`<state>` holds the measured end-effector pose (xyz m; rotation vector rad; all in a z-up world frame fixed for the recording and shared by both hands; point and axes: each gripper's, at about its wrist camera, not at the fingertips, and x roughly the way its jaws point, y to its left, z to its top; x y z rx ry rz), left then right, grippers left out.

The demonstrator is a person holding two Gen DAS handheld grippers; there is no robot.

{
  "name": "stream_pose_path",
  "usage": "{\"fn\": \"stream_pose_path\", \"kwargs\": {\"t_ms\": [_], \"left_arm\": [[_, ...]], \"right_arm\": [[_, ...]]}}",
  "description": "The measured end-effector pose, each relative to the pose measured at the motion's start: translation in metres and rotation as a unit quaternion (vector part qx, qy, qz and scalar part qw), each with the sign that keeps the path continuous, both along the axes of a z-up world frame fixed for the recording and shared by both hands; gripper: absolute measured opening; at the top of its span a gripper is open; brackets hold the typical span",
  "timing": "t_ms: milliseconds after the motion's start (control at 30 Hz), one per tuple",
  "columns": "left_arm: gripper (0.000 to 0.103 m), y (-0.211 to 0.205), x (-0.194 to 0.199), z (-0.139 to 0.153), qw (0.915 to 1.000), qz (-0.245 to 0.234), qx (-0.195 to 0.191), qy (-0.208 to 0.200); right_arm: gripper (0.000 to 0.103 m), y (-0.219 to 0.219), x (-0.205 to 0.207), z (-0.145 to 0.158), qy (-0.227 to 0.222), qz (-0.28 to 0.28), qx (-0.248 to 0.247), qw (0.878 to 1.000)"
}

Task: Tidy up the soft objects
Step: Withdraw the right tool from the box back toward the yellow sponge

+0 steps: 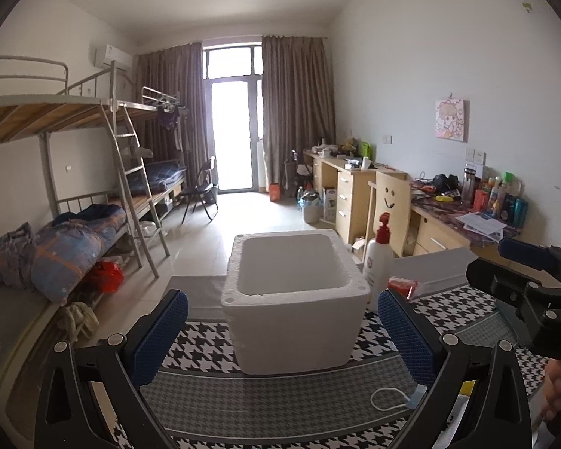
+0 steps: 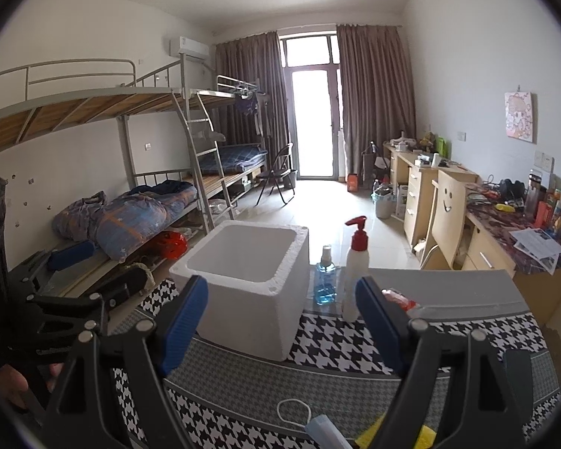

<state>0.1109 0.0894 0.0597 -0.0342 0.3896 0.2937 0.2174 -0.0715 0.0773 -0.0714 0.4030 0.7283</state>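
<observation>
A white foam box (image 1: 295,299) (image 2: 243,280) stands open-topped and empty on the houndstooth-clothed table (image 1: 265,396). In the left wrist view my left gripper (image 1: 284,336) is open just short of the box, with nothing between its blue pads. My right gripper (image 2: 282,321) is also open and empty, with the box ahead on its left. A light blue face mask (image 2: 319,428) (image 1: 417,398) with a white ear loop lies on the cloth close under the right gripper. Next to the mask a yellow item (image 2: 424,434) is partly hidden. A red packet (image 2: 396,295) (image 1: 402,284) lies behind the right gripper's right finger.
Right of the box stand a white pump bottle (image 2: 355,273) with a red top and a small blue spray bottle (image 2: 325,280). A grey-white board (image 2: 467,292) lies at the table's far right. Bunk beds (image 2: 131,205) line the left wall, and cluttered desks (image 2: 505,224) line the right.
</observation>
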Motion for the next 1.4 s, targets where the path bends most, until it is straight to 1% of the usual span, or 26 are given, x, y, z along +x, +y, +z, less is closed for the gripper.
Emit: {"fn": "stream_pose_path", "kwargs": {"t_ms": [200,333,733,867,933,1033,1167,1267,1400], "left_arm": [[0.102,-0.006,-0.005,-0.003,0.9999,-0.012,-0.008,-0.002],[0.102,-0.012,-0.01,-0.004,0.9998,-0.019,-0.006,-0.006],[0.102,-0.029,-0.02,-0.008,0.9989,-0.044,-0.007,-0.018],[0.102,-0.037,-0.023,-0.011,0.9984,-0.051,-0.009,-0.023],[0.102,-0.04,-0.024,-0.012,0.9982,-0.054,-0.009,-0.024],[0.102,-0.044,-0.025,-0.014,0.998,-0.059,-0.009,-0.023],[0.102,-0.049,-0.026,-0.016,0.9973,-0.068,-0.013,-0.022],[0.102,-0.052,-0.028,-0.017,0.9972,-0.07,-0.009,-0.024],[0.102,-0.055,-0.03,-0.018,0.9969,-0.074,-0.01,-0.024]], "right_arm": [[0.086,-0.009,-0.008,-0.001,-0.009,-0.007,0.002,1.0],[0.087,-0.015,-0.013,-0.003,-0.015,-0.013,0.002,1.0],[0.088,-0.034,-0.026,-0.012,-0.026,-0.038,0.004,0.999],[0.088,-0.038,-0.03,-0.017,-0.023,-0.039,0.005,0.999],[0.094,-0.04,-0.032,-0.019,-0.024,-0.043,0.005,0.999],[0.099,-0.045,-0.036,-0.02,-0.028,-0.053,0.012,0.998],[0.099,-0.049,-0.039,-0.021,-0.032,-0.056,0.013,0.998],[0.099,-0.053,-0.04,-0.022,-0.034,-0.06,0.013,0.998],[0.099,-0.058,-0.039,-0.024,-0.027,-0.065,0.02,0.997]]}}
